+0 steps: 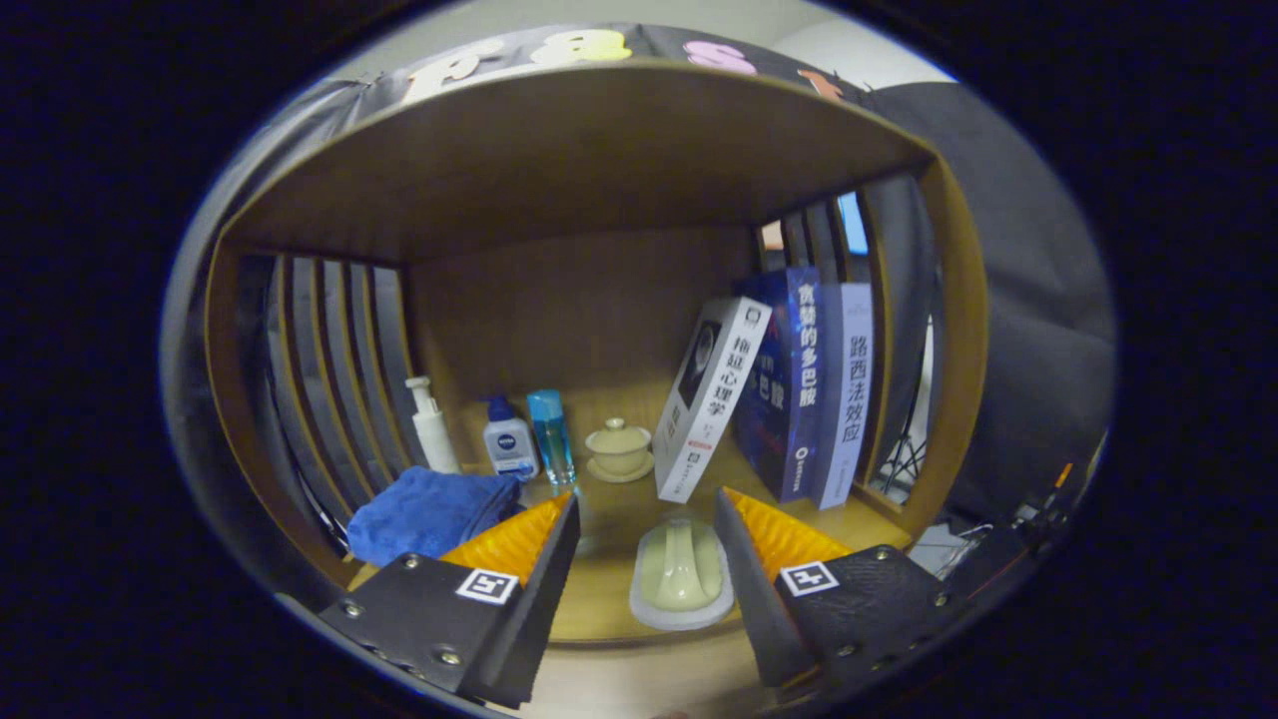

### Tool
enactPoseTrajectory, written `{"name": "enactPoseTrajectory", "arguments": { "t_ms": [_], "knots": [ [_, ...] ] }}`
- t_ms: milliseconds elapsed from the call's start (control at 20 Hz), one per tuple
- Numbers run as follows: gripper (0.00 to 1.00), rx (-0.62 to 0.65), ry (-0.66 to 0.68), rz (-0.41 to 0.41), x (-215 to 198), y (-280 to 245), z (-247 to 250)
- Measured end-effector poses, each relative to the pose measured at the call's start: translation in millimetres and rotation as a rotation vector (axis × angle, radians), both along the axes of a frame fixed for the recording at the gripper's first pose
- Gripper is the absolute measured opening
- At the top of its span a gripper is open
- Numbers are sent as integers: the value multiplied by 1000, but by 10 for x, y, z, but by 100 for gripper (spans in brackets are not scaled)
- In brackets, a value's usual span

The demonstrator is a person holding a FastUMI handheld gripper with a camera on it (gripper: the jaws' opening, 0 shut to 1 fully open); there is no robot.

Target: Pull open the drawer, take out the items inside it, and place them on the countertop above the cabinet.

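We see the gripper (647, 514) with its fingers apart, holding nothing. A pale brush-like item (681, 577) lies on the bench (609, 599) between them. Beyond stand a lidded cup (619, 449), bottles (511, 439) and leaning books (789, 399); a blue cloth (429, 511) lies by the left finger.

Legible text stands on three book spines, in vertical Chinese characters.
- Tilted white book (711, 399): 拖延心理学.
- Dark blue book (789, 399), touching it: 贪婪的多巴胺, with a small publisher's mark at the spine foot, too small to read.
- Pale book (854, 399), touching the blue one: 路西法效应.

The small bottle (510, 444) carries a round blue brand badge.

The gripper (647, 494) stands with fingers apart, gripping nothing. Each finger bears one square black-and-white coded marker, without letters or numbers.
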State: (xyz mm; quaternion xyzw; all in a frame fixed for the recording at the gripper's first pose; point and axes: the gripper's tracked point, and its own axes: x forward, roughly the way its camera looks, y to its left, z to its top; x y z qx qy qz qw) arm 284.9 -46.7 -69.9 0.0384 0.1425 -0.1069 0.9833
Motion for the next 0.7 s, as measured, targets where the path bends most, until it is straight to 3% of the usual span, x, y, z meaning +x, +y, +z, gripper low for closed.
{"name": "enactPoseTrajectory", "arguments": {
  "t_ms": [300,700],
  "knots": [
    [80,-67,-83,-83,-841,28,289],
    [80,-47,-79,-121,-1713,192,-159]
  ]
}}
